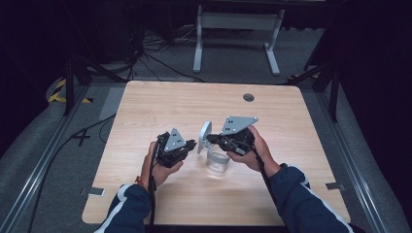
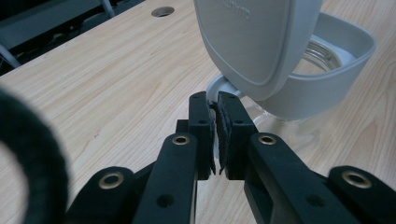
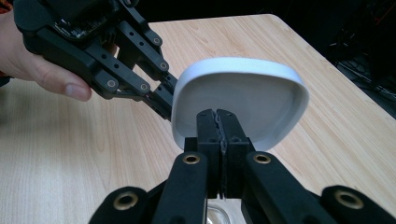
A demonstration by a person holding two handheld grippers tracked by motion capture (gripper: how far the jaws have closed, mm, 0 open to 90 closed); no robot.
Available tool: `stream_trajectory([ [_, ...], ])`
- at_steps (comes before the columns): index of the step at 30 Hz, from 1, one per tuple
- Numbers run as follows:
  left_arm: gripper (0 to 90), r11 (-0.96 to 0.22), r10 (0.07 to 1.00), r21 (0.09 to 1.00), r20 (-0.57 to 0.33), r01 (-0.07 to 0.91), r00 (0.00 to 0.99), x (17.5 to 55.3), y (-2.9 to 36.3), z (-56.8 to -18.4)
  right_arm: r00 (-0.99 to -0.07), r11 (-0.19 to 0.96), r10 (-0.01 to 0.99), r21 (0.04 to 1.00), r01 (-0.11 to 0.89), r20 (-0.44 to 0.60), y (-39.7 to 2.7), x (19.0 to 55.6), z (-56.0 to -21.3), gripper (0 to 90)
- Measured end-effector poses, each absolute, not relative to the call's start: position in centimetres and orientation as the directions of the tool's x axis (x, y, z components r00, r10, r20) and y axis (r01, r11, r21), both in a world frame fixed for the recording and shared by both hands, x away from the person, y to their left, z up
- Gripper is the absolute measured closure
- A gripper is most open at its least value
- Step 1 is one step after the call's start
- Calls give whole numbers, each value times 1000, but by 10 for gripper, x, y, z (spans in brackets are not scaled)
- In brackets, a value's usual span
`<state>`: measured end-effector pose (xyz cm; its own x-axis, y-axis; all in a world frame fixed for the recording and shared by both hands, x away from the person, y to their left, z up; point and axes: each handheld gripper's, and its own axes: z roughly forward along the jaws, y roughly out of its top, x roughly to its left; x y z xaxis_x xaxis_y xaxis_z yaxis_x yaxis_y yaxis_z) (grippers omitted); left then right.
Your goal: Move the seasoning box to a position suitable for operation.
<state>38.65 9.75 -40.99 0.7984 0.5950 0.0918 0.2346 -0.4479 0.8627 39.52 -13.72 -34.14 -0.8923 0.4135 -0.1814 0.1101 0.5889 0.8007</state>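
A clear jar (image 1: 217, 161) with a grey collar (image 2: 327, 88) stands at the table's middle. Its pale grey lid (image 1: 205, 135) is flipped up on edge. In the left gripper view the lid (image 2: 254, 37) rises just beyond my left gripper (image 2: 215, 105), whose jaws are shut apart from a thin slit. In the right gripper view the left gripper's fingertips (image 3: 163, 105) meet the lid's left rim. My right gripper (image 3: 217, 116) is shut and points at the hollow inner face of the lid (image 3: 261, 98), with the jar's mouth just below it. Nothing shows between either pair of pads.
The light wooden table (image 1: 145, 111) has a round cable hole (image 1: 248, 97) at the back. A white desk frame (image 1: 238, 22) and cables lie on the floor beyond. Both hands and blue sleeves come in from the near edge.
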Motion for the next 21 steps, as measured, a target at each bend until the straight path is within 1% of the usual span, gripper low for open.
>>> stream_trajectory([
  [1,841,-460,591,858,104,228,800,387,98,-410,-891,588,416,801,109,-184,-139,395,-341,896],
  [2,839,-455,593,859,98,233,799,387,98,-410,-890,586,418,803,110,-182,-140,395,-341,893],
  [4,829,-471,589,852,111,228,800,387,100,-410,-888,587,424,801,118,-180,-144,395,-340,870],
  [9,827,-485,585,840,104,245,804,387,105,-412,-885,594,431,794,131,-177,-154,393,-341,824],
  [10,816,-507,581,828,121,240,805,386,106,-413,-883,597,434,791,132,-180,-156,393,-342,818],
  [12,794,-525,576,815,129,245,807,385,108,-414,-882,603,436,785,139,-179,-160,393,-343,797],
  [15,772,-541,578,803,140,249,804,382,112,-417,-879,617,437,774,140,-189,-165,391,-344,739],
  [17,741,-550,581,797,151,250,800,380,114,-418,-877,621,438,771,138,-196,-170,389,-343,683],
  [19,714,-565,574,785,151,256,805,379,118,-419,-869,623,450,769,142,-204,-174,387,-342,643],
  [21,688,-581,575,773,169,254,801,377,121,-420,-865,630,455,763,146,-211,-180,385,-341,601],
])
